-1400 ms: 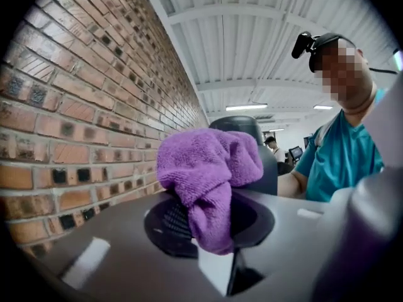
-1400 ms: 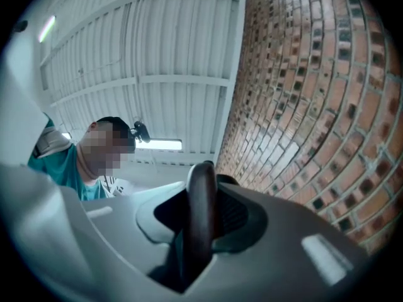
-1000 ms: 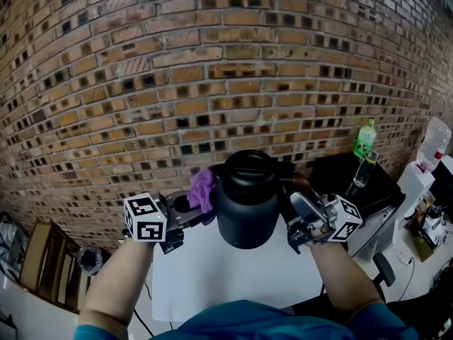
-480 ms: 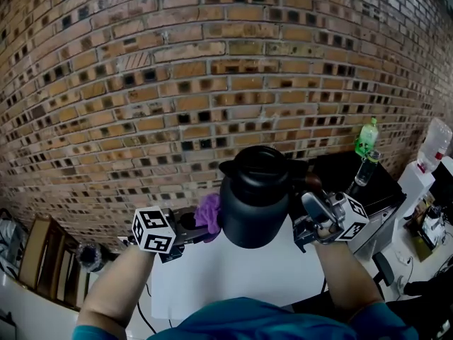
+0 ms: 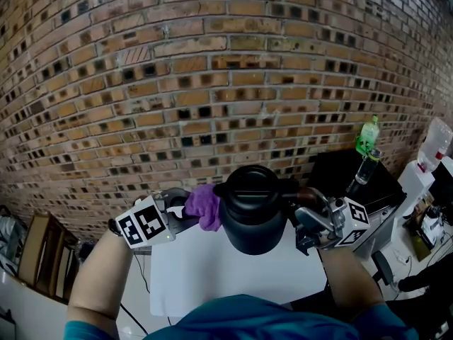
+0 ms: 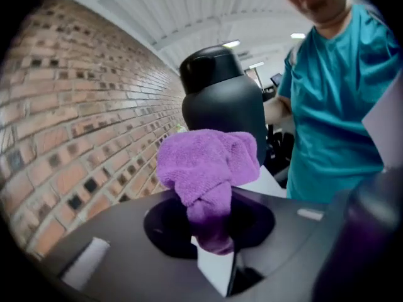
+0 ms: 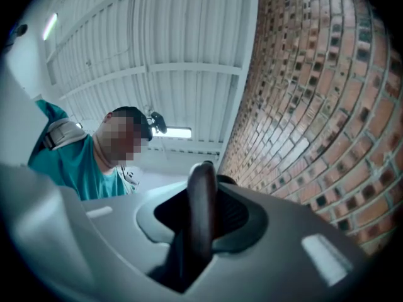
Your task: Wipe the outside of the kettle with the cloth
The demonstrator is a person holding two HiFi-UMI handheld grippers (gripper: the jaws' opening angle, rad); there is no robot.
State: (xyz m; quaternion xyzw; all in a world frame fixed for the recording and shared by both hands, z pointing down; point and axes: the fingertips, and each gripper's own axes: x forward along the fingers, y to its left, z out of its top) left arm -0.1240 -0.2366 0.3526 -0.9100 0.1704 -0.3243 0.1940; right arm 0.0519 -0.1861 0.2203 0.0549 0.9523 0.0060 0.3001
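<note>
1. Two grippers are engaged; the left gripper [image 5: 175, 214] is clenched on a bunched purple terry cloth [image 5: 204, 205], soft and nubbly.
2. Cloth is laid against the left flank of the matte black, barrel-shaped kettle [image 5: 253, 214], which is held up over the white table [image 5: 205, 275].
3. Kettle's smooth rounded handle [image 7: 201, 206] is clamped by the right gripper [image 5: 315, 222].
4. Wiping is judged under way; next, the cloth should be swept round the wall with contact kept.
</note>
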